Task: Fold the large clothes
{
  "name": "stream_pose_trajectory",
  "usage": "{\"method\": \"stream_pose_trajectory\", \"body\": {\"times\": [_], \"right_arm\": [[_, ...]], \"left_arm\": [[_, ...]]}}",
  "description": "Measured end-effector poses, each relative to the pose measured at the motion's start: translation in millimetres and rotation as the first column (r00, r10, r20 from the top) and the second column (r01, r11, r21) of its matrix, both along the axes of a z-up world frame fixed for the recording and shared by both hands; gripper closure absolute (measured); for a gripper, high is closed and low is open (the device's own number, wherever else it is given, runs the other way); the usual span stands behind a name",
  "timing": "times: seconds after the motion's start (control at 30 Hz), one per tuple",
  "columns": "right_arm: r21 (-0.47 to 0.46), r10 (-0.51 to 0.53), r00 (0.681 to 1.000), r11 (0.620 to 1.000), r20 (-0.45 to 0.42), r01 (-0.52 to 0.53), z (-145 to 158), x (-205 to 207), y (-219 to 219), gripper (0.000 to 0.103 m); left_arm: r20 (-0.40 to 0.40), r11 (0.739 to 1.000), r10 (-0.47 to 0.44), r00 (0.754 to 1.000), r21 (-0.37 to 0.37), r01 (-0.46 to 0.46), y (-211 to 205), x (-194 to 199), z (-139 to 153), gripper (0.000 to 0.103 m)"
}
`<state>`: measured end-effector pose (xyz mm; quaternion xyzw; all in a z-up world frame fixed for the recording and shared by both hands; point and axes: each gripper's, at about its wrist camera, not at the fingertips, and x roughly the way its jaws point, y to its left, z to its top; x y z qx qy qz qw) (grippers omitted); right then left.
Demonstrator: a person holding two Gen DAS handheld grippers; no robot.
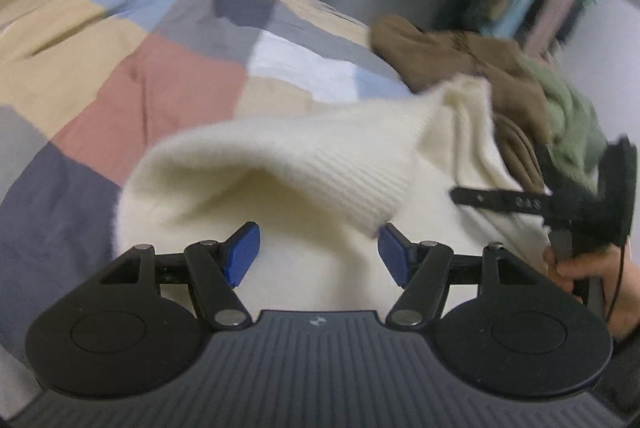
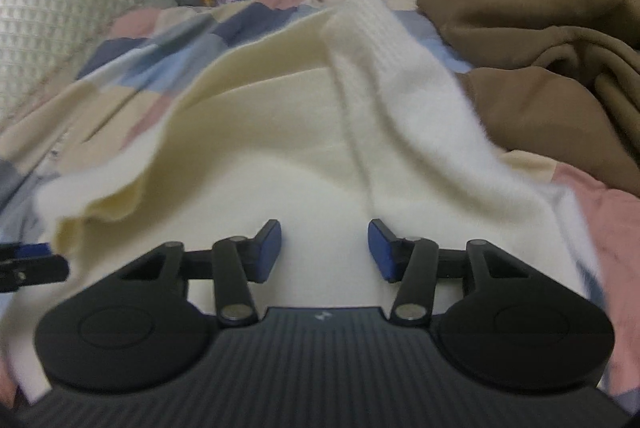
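Left gripper (image 1: pixel 319 252) and right gripper (image 2: pixel 325 251) both gape, nothing pinched, over the cream sweater (image 2: pixel 304 156) spread on the patchwork quilt (image 1: pixel 120 60). Brown hoodie (image 2: pixel 540 40) beside it; print partly readable, "S".

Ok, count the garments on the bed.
3: cream sweater in front of both grippers, brown hoodie beyond it on the right, green garment by the hoodie. Others may be hidden.
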<state>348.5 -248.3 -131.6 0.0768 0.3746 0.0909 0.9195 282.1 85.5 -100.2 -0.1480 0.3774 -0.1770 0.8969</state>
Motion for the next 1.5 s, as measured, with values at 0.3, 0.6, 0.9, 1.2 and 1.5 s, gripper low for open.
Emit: {"method": "stream_pose_trajectory", "body": {"times": [0.3,0.6,0.9,1.2,1.5], "right_arm": [[0.022,-0.005,1.000,1.000,0.021,0.005,-6,31,-3,0.053],[0.029,-0.015,0.998,0.999,0.068,0.013,-14,39,-7,0.053],[0.022,-0.009,0.996,1.000,0.090,0.007,-1,20,-7,0.051],[-0.016,-0.051,0.991,0.998,0.126,0.053,23,-36,-15,0.051],[-0.013,-0.093,0.989,0.995,0.118,0.096,36,-96,-25,0.051]], "left_arm": [[0.009,0.973,0.190,0.982,-0.134,-0.187,18,49,-13,0.033],[-0.013,0.963,0.226,0.974,-0.144,-0.225,21,70,-22,0.033],[0.032,0.978,0.197,0.980,-0.078,-0.194,11,34,-6,0.033],[0.083,0.989,0.147,0.986,-0.008,-0.147,-9,-29,15,0.033],[0.119,0.991,0.132,0.984,0.009,-0.134,-26,-86,30,0.033]]}}
